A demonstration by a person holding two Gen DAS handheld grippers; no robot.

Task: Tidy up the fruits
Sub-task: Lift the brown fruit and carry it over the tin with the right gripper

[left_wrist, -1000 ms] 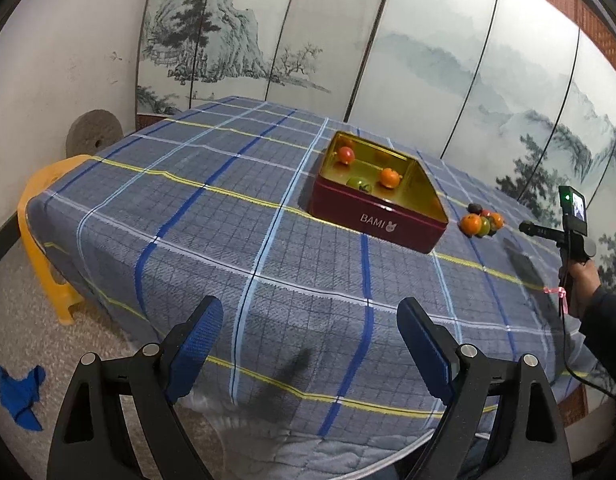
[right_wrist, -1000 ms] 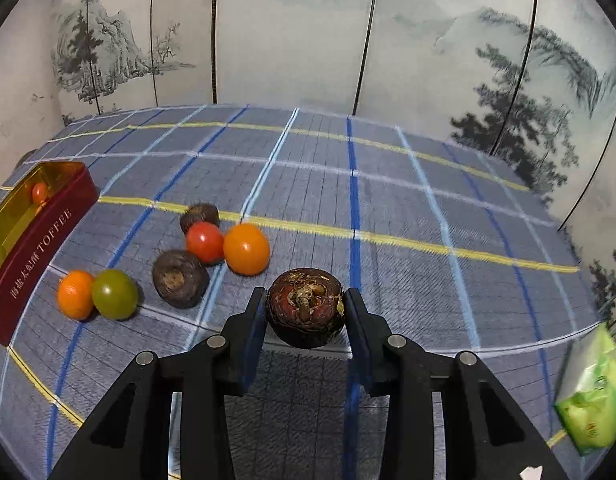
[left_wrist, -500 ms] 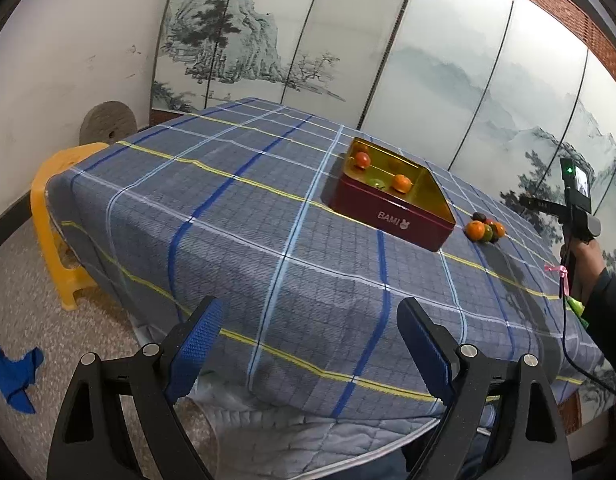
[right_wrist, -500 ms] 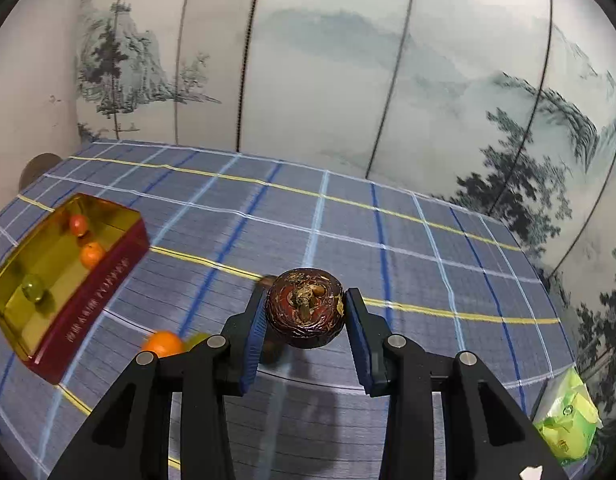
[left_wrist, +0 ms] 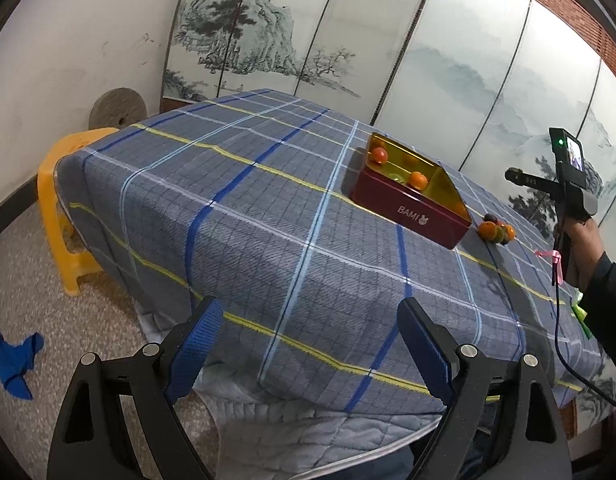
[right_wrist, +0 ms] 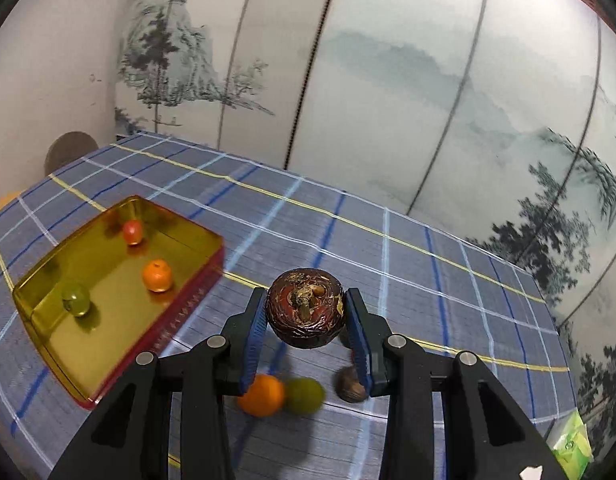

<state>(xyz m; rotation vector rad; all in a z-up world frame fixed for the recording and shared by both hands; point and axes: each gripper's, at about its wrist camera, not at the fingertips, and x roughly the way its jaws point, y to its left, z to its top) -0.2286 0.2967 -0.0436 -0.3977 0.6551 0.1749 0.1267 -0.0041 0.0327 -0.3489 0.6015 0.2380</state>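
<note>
My right gripper (right_wrist: pixel 306 322) is shut on a dark brown round fruit (right_wrist: pixel 306 312) and holds it in the air, to the right of the red tin (right_wrist: pixel 48 328). The tin's gold inside holds a red fruit (right_wrist: pixel 132 232), an orange fruit (right_wrist: pixel 157 275) and a green fruit (right_wrist: pixel 75 299). Below the gripper an orange fruit (right_wrist: pixel 262 395), a green fruit (right_wrist: pixel 306 395) and a brown fruit (right_wrist: pixel 349 386) lie on the cloth. My left gripper (left_wrist: pixel 308 340) is open and empty, off the table's near edge. From there the tin (left_wrist: pixel 411 212) and the loose fruits (left_wrist: pixel 496 232) show far off.
The table has a blue plaid cloth (left_wrist: pixel 248 216). A yellow stool (left_wrist: pixel 64 216) stands at its left and a blue rag (left_wrist: pixel 12 356) lies on the floor. A green packet (right_wrist: pixel 569 448) lies at the table's right edge. A painted screen (right_wrist: pixel 387 80) stands behind.
My right gripper has lifted the brown fruit off the cloth and swung left toward the tin. My left gripper has drawn back from the table and stayed open.
</note>
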